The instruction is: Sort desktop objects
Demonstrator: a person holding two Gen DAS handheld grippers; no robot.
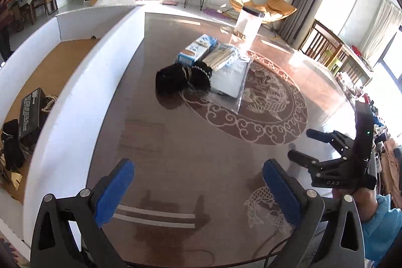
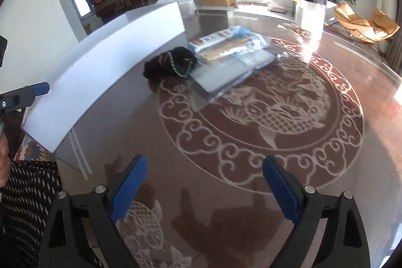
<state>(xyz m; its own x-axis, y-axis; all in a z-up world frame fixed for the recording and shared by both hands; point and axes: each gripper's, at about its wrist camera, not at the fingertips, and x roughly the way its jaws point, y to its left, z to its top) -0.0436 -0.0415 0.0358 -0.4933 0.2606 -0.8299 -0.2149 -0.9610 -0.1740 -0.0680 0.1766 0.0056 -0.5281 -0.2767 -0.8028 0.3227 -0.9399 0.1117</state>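
From the left wrist, the left claw stands wide apart with nothing between its blue pads, over the glossy brown patterned desk. The task's pile lies well beyond it, far and centre: one black chained pouch, one blue-and-white carton, one bundle of pale sticks, one flat clear-wrapped pack, one tall clear jar behind. At the left, the white-walled open box holds a black printed box and dark items. The right claw hovers at the right, apart.

From the right wrist, the right claw gapes empty; the same pile lies far beyond, beside the white box wall.
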